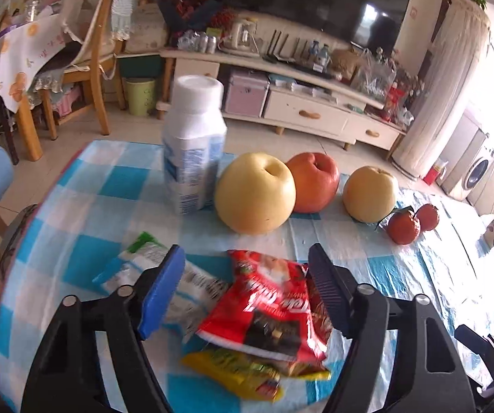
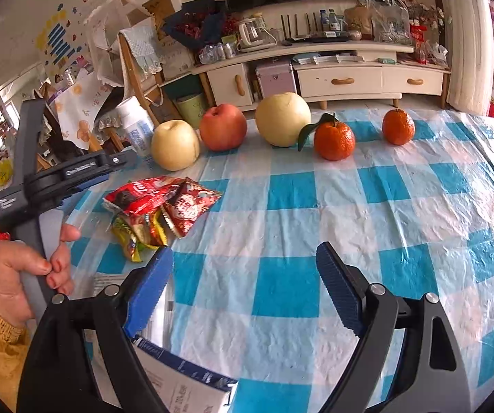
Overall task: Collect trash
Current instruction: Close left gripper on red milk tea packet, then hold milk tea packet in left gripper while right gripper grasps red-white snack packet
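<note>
Left wrist view: left tongs [image 1: 245, 275] spread wide above the red wrapper [image 1: 267, 306], which overlaps a yellow wrapper [image 1: 236, 371] on the surface [image 1: 367, 268]. Closing may pinch only the top one, or apparently snag the white wrapper [image 1: 164, 268]. Right tongs [image 2: 245, 285] hang released, empty.

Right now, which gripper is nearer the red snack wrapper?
Left. The left gripper has its open fingers on either side of the red snack wrapper. The right gripper is open over bare tablecloth, with the wrapper ahead to its left.
</note>
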`<state>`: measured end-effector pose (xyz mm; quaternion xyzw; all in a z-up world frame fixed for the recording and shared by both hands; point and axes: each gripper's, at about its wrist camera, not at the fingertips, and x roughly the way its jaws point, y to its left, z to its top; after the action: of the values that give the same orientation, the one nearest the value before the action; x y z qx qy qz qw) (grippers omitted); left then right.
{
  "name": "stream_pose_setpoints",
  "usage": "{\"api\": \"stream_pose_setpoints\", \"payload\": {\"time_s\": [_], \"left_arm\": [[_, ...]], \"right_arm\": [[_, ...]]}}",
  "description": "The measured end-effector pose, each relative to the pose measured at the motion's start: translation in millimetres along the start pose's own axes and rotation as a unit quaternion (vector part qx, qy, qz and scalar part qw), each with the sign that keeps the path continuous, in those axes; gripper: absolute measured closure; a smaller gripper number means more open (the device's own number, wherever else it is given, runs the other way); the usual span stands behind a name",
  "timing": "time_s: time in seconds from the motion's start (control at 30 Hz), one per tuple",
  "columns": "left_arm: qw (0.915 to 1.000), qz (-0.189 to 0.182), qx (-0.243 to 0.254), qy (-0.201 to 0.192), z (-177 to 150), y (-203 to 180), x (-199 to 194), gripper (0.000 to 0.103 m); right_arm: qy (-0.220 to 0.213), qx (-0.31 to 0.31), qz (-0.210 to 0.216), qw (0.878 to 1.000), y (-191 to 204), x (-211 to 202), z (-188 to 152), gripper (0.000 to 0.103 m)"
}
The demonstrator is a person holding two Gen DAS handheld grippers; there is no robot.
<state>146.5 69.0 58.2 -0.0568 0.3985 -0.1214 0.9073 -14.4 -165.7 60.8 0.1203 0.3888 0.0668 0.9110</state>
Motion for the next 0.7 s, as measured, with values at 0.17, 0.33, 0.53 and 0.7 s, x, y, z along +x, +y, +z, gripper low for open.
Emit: {"api": "stream_pose_setpoints", "payload": {"time_s": [0.17, 0.33, 0.53, 0.7], "left_arm": [[0.9979, 0.005, 0.034, 0.054, -6.9, -20.2, 38.0, 0.047], [0.9962, -0.01, 0.061, 0.061, -22.9, -36.6, 34.0, 0.047], [0.9897, -0.044, 0.112, 0.078, -46.2, -69.9, 16.8, 0.048], [0.9804, -0.082, 0.154, 0.092, -67.1, -91.1, -2.3, 0.036]], "right_arm": [[0.015, 0.033, 0.002, 0.999, -19.8, 9.5, 3.7, 0.017], [0.01, 0.05, 0.001, 0.999, -30.2, 5.0, 8.1, 0.017], [0.005, 0.061, -0.004, 0.998, -39.1, -3.1, 11.6, 0.017], [0.018, 0.063, -0.012, 0.998, -45.4, -2.7, 11.9, 0.017]]}}
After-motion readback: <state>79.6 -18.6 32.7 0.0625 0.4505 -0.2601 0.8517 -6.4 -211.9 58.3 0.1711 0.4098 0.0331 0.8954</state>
